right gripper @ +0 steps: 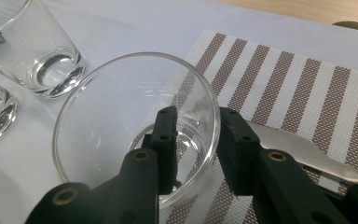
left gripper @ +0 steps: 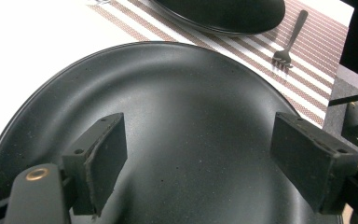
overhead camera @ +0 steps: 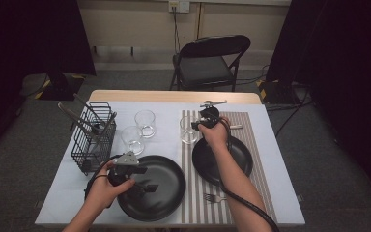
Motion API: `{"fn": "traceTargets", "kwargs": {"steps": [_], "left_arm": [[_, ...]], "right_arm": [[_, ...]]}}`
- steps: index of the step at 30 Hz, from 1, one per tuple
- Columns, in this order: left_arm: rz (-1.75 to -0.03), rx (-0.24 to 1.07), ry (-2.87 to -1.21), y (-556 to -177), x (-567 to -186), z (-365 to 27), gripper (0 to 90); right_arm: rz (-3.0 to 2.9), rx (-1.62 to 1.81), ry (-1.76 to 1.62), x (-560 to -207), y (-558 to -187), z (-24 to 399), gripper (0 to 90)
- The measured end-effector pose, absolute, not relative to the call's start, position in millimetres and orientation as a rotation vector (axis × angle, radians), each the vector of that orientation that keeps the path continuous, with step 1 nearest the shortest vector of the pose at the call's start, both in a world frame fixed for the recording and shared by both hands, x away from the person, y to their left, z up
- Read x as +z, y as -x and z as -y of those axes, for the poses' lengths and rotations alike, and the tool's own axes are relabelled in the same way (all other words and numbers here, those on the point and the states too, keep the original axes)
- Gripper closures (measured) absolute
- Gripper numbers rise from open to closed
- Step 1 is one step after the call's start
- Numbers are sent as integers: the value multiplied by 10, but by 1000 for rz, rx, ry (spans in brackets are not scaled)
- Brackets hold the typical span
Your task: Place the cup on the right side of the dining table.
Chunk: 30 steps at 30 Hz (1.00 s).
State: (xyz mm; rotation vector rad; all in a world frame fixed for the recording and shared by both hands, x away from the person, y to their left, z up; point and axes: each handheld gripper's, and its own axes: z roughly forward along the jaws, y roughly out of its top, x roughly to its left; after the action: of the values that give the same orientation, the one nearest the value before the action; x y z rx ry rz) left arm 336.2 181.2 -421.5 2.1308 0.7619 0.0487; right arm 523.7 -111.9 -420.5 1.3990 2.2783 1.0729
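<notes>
A clear drinking glass (overhead camera: pixel 189 130) (right gripper: pixel 98 116) stands at the left edge of the striped placemat (overhead camera: pixel 253 125) (right gripper: pixel 307 84). My right gripper (overhead camera: pixel 199 123) (right gripper: pixel 196 116) straddles the glass's near wall, one jaw inside and one outside. There is a gap at the inner jaw, so it is open. My left gripper (overhead camera: pixel 145 180) (left gripper: pixel 198 154) hovers open over the large black plate (overhead camera: pixel 169 193) (left gripper: pixel 182 84) at the front left, with nothing between its jaws.
A smaller black plate (overhead camera: pixel 241 154) (left gripper: pixel 223 14) lies on the placemat, with a fork (overhead camera: pixel 215 197) (left gripper: pixel 289 42) in front and a metal utensil (overhead camera: pixel 235 126) (right gripper: pixel 307 151) behind. Two more glasses (overhead camera: pixel 145 123) (overhead camera: pixel 133 139) and a wire basket (overhead camera: pixel 94 137) of utensils stand left. A chair (overhead camera: pixel 207 60) faces the table.
</notes>
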Motion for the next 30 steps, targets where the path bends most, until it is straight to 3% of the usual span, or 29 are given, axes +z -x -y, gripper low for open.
{"fn": "traceTargets", "kwargs": {"steps": [13, 20, 30], "left_arm": [[-762, 48, -2137, -3366, -4222, -1807, 185], [-762, 48, -2136, -3369, -4222, -1807, 185], [-760, 46, -2134, -3352, -4217, -1803, 186]], "right_arm": [[-2274, 1079, -1413, -4206, -5239, 1132, 611], [-2270, 1084, -1447, -4186, -5244, 1149, 508], [-2276, 1104, -1439, -4129, -5221, 1164, 432]]}}
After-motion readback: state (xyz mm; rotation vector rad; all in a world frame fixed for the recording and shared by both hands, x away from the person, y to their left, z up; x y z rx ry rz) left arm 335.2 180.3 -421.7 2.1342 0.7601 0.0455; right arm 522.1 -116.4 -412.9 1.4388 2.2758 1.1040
